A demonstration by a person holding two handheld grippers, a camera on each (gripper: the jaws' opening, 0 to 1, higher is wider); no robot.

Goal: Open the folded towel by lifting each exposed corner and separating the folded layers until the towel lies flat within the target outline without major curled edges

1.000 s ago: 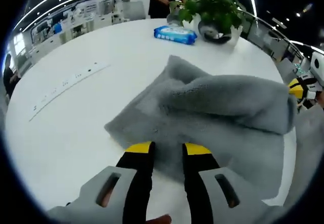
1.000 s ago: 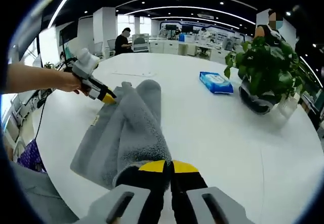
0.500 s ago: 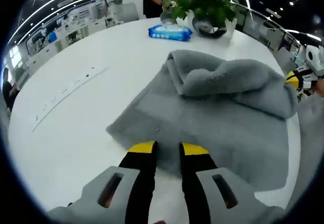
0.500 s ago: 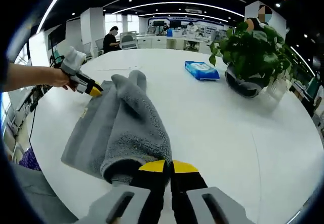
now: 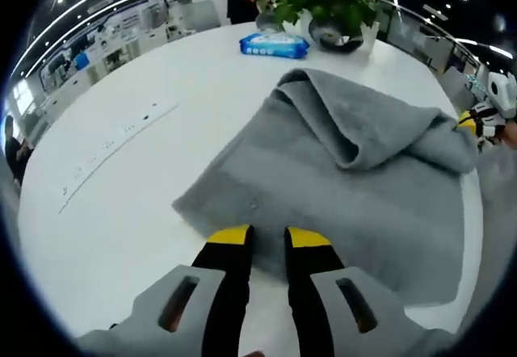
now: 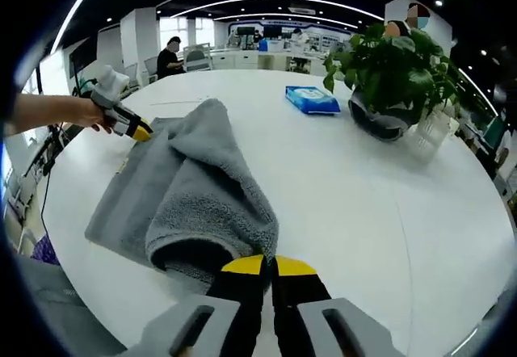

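Across the round white table (image 5: 121, 179) that you work on, the grey towel (image 5: 323, 171) takes up the side nearest you. In the left gripper view it lies partly spread, its lower layer flat on the table, and an upper layer is folded back over it in a thick roll that runs from the far corner toward the right. In the right gripper view that same folded layer arches up as a hollow tube (image 6: 202, 212), its dark opening facing your right gripper.

At the far edge of the table stands a potted plant (image 6: 388, 66) with broad green leaves, and just beside it lies a blue pack of wipes (image 6: 311, 98), well apart from the towel. A thin line of small markings (image 5: 109, 143) runs across the table to the left of the towel.

Your left gripper (image 5: 260, 240) has its yellow-tipped jaws pinching the near corner of the towel, with cloth between them. Your right gripper (image 6: 269, 266) has its jaws pressed together on the edge of the raised fold; the tips meet with cloth at them. From the right gripper view, your other hand (image 6: 85, 111) shows at the left, holding the left gripper against the towel's far corner.
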